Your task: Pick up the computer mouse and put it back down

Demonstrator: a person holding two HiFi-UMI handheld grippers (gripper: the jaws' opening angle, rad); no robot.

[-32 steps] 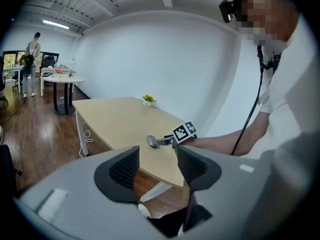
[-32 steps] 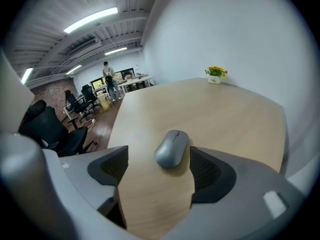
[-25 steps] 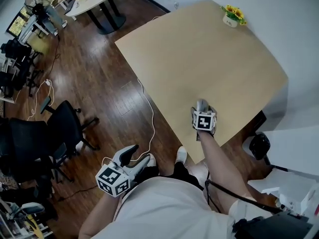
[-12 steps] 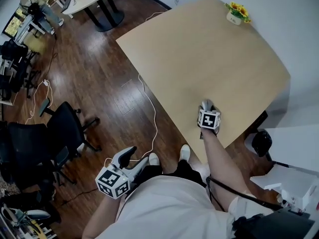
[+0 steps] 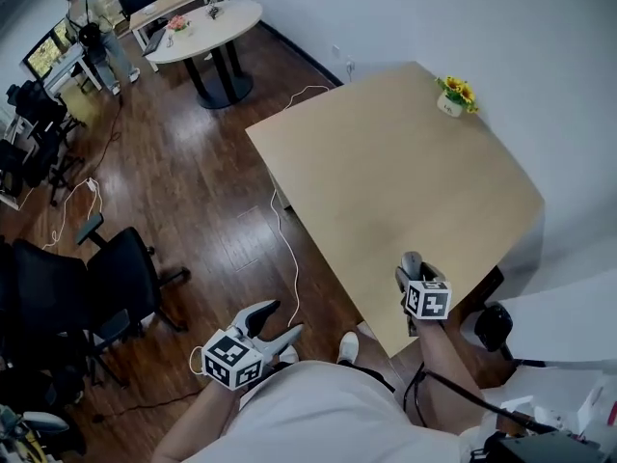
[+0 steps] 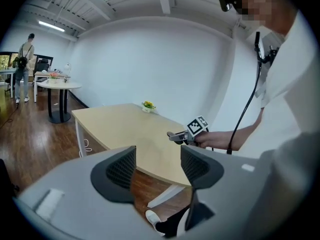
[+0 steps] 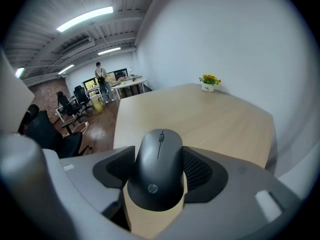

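Wood-plank flooring (image 5: 193,162) runs round a pale wooden table (image 5: 386,162) set against a white wall. A small pot of yellow flowers (image 5: 451,99) stands at the table's 1 o'clock corner. My right claw (image 5: 413,270) hangs over the table's 5 o'clock edge, clenched on the black computer mouse (image 7: 157,169). Both pads press its flanks, and its scroll wheel points away from me. Seen from my left claw's camera, the mouse is held clear above the tabletop. My left claw (image 5: 280,321) is off the table at the head view's 7 o'clock, over the floor near my white shoe (image 5: 349,347). Its jaws are opening with nothing between them. A white cable (image 5: 292,258) trails along the floor at the table's 8 o'clock side, with black office chairs (image 5: 116,258) beyond it at 9 o'clock.
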